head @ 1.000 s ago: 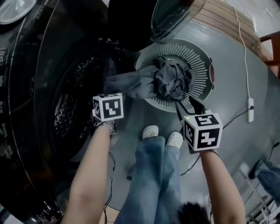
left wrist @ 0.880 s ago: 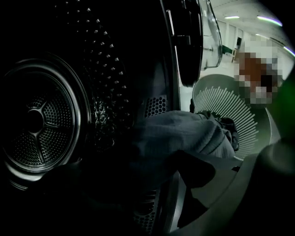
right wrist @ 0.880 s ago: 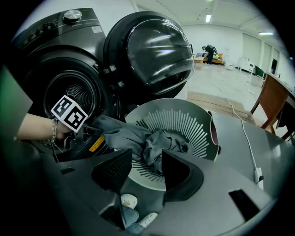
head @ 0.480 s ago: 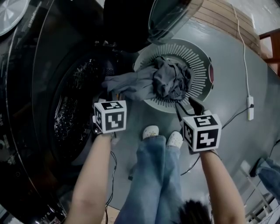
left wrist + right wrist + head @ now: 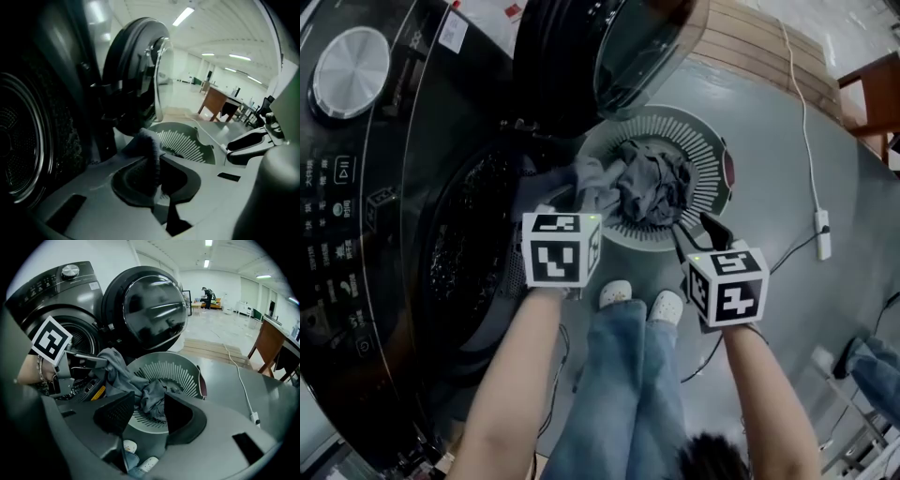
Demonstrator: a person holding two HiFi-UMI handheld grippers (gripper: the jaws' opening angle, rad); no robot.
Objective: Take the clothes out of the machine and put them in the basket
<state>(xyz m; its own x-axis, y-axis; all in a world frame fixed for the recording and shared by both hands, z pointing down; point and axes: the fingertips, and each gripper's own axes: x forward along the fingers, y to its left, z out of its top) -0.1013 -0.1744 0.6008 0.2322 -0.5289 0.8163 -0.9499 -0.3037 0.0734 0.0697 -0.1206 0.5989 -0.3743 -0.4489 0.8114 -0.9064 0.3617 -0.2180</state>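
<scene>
The dark washing machine's drum (image 5: 473, 253) gapes at the left, its round door (image 5: 614, 47) swung open above. A round white slotted basket (image 5: 712, 155) stands on the floor beside it, with grey clothes (image 5: 649, 183) piled inside. One end of a grey garment (image 5: 589, 178) reaches over the basket's left rim. My left gripper (image 5: 574, 208) is shut on that end, and the cloth (image 5: 147, 145) bulges up between its pads. My right gripper (image 5: 698, 230) hovers over the basket's near rim, open, with only the pile (image 5: 152, 397) showing beyond its gap.
The machine's control panel and knob (image 5: 352, 61) lie at the upper left. A white cable with a power strip (image 5: 818, 234) runs over the grey floor at right. The person's white shoes (image 5: 633, 295) stand just before the basket. A wooden platform (image 5: 759, 37) lies behind it.
My left gripper has moved right and up from the drum's mouth toward the basket, taking the garment's end along. The cloth that stretched out to the drum is now bunched at the basket's rim.
</scene>
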